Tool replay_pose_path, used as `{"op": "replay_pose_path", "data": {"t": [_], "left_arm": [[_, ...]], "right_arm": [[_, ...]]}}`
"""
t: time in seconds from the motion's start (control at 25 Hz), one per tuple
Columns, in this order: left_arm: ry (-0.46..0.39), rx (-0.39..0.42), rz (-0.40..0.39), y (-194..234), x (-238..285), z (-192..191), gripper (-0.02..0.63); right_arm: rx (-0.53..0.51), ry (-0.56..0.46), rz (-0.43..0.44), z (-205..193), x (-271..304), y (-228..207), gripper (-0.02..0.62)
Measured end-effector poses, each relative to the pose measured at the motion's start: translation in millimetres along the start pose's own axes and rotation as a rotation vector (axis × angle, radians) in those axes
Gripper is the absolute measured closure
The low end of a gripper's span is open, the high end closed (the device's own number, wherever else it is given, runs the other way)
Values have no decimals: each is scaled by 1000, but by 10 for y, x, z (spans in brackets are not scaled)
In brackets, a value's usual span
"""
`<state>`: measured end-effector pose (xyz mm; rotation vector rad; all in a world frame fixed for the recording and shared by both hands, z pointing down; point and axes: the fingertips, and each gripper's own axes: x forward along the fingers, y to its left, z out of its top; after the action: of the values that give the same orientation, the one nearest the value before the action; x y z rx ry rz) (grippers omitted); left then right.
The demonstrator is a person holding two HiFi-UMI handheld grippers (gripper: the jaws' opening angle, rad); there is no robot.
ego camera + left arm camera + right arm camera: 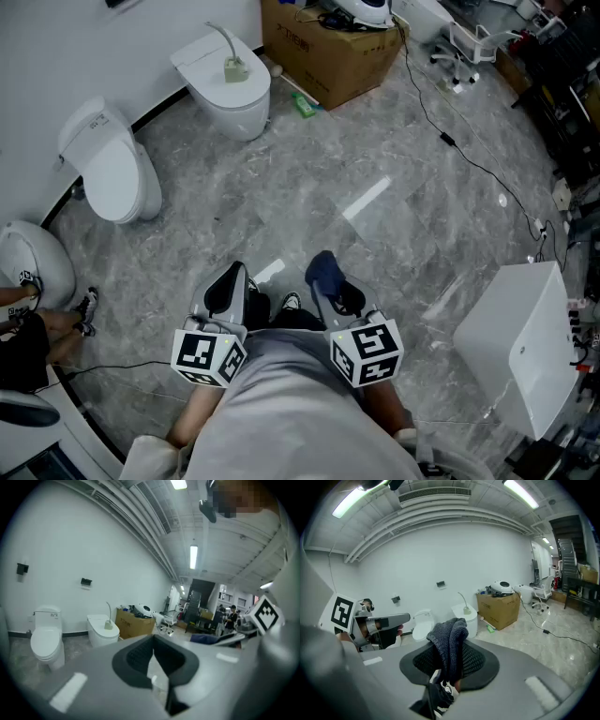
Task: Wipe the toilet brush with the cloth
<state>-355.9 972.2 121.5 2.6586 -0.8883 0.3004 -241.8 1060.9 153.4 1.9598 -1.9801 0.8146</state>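
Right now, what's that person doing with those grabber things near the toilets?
A person is holding a gripper in each hand. The right gripper has its fingers shut on a dark blue cloth. The left gripper is shut with nothing in it. The toilet brush stands in its holder on a closed toilet lid across the floor, so no wiping has begun yet.

The left gripper (153, 641) has its dark jaws closed tip to tip with nothing between them. Beyond them, along a white wall, stand a toilet (46, 638) and a second toilet (99, 630), with the toilet brush (108, 619) upright on its lid and a cardboard box (133, 623) beside it. At the right edge are the right gripper (265, 615) and a blue cloth (206, 639).
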Motion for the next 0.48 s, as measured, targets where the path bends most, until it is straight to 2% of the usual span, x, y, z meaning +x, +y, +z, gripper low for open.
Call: {"op": "replay_pose_path", "data": {"t": [0.48], "left_arm": [[-6,10,40,-62,-86,-16,606]], "right_arm": [[-15,4,20,-86,-57,-43,495]]}}
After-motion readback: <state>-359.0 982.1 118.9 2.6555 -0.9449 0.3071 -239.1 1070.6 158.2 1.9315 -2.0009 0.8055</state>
